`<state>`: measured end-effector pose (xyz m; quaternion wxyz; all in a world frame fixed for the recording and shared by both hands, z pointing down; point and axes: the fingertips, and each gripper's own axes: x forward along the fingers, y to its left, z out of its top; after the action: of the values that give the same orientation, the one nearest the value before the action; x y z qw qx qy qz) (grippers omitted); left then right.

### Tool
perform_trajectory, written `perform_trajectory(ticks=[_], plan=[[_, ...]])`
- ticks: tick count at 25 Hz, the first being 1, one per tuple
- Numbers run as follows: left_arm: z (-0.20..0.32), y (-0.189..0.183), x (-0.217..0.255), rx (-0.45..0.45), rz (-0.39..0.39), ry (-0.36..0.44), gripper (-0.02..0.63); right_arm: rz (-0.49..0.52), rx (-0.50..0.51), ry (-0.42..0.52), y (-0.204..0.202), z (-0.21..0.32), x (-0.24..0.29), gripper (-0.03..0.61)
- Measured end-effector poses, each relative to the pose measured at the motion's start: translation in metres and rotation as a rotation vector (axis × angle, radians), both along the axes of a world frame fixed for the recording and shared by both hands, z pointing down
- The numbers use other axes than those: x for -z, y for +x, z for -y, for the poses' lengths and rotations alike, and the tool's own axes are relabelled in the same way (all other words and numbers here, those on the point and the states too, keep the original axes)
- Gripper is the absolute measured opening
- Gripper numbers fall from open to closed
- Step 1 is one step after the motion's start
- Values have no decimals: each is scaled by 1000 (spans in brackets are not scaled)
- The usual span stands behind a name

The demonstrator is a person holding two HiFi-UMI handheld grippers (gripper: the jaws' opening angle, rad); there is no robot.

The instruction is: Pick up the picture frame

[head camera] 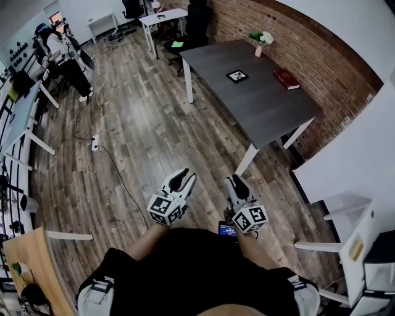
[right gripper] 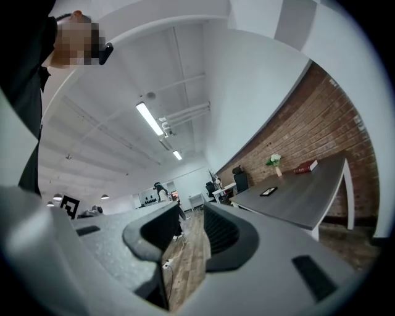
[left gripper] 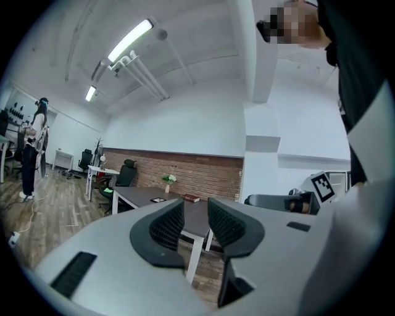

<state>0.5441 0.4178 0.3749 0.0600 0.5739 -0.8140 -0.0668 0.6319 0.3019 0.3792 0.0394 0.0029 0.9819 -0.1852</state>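
Observation:
The picture frame (head camera: 237, 76) is small and black-edged, lying flat near the middle of a dark grey table (head camera: 265, 108) with white legs, far across the wooden floor. It also shows as a small dark shape in the left gripper view (left gripper: 158, 200) and the right gripper view (right gripper: 268, 191). My left gripper (head camera: 181, 180) and right gripper (head camera: 236, 183) hang side by side close to my body, well short of the table. Each stands open by a narrow gap with nothing between its jaws (left gripper: 195, 213) (right gripper: 192, 225).
On the same table lie a red book (head camera: 286, 78) and a vase of flowers (head camera: 261, 42). A white desk (head camera: 162, 17) and black chairs stand behind it. A person (head camera: 62, 52) stands far left. A cable and power strip (head camera: 95, 143) lie on the floor. White shelving (head camera: 345, 216) is at right.

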Motion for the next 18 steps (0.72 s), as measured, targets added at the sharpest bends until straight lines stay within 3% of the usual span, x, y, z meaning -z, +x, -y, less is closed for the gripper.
perform_trajectory(ticks=[9,15,18], plan=[[15,-39,-17,22,-26,-23,112,-14,-9,-44,-30,26,-17,129],[33,-111,-25,49,-59,-7,112,-63,-32,-32,-80,56,-26,128],[44,-165,-17,57,-44,6,112,-66,-23,49,-130,70,-14,129]])
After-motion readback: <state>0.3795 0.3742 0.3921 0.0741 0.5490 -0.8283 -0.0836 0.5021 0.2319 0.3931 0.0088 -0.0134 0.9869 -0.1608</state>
